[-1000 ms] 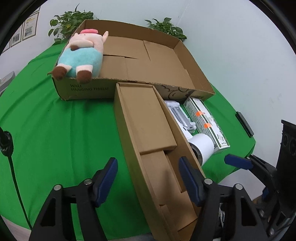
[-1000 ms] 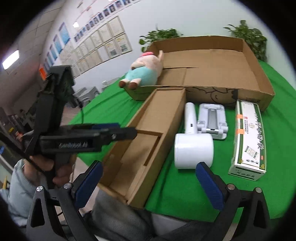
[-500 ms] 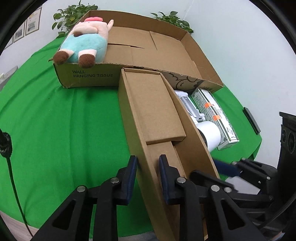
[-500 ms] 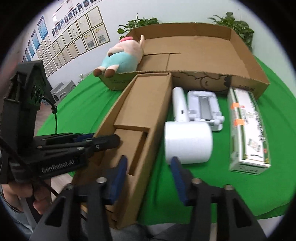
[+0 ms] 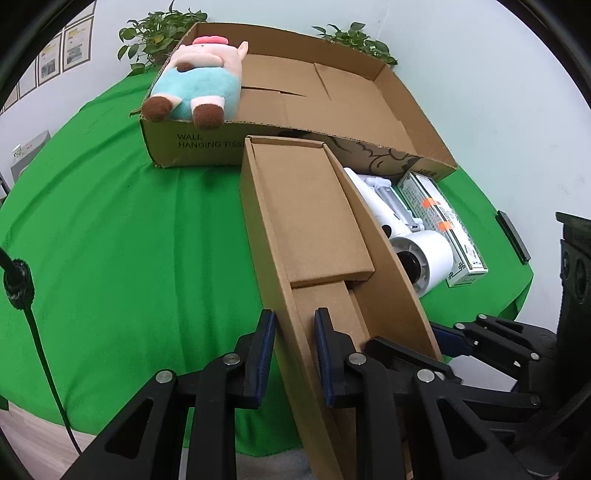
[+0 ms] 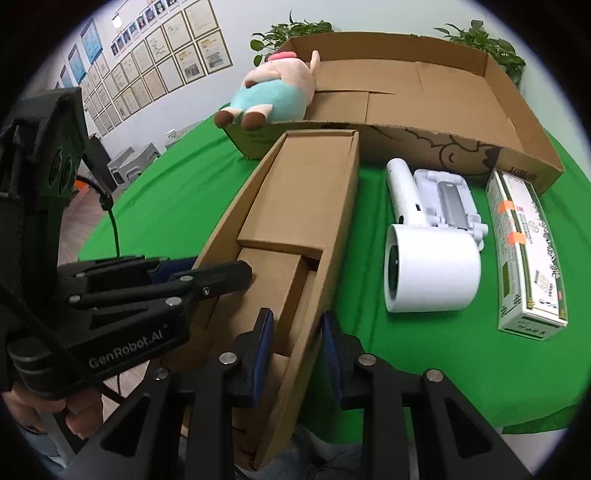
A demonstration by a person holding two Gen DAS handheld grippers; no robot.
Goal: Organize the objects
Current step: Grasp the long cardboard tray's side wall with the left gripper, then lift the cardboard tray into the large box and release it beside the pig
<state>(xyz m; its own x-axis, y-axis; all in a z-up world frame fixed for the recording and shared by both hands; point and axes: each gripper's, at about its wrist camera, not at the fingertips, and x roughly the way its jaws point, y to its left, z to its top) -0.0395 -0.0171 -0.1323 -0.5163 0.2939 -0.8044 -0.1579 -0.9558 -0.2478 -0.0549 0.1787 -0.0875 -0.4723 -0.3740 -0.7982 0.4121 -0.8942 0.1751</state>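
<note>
A long narrow open cardboard box (image 5: 314, 229) (image 6: 295, 221) lies on the green table, its near end over the front edge. My left gripper (image 5: 293, 354) is shut on the narrow box's left wall. My right gripper (image 6: 297, 354) is shut on its right wall; it also shows in the left wrist view (image 5: 454, 339). The left gripper shows in the right wrist view (image 6: 207, 277). A large open cardboard box (image 5: 399, 110) (image 6: 509, 85) stands behind, with a plush pig (image 5: 199, 85) (image 6: 273, 92) on its left rim.
Right of the narrow box lie a white roll (image 6: 432, 273) (image 5: 424, 258), a white handheld device with its stand (image 6: 436, 199), and a green-and-white carton (image 6: 524, 251) (image 5: 439, 221). Potted plants (image 5: 155, 33) stand behind. A black cable (image 5: 33, 325) hangs at the left.
Both grippers were open a second ago. They moved in to the narrow box's near end and closed on its two side walls.
</note>
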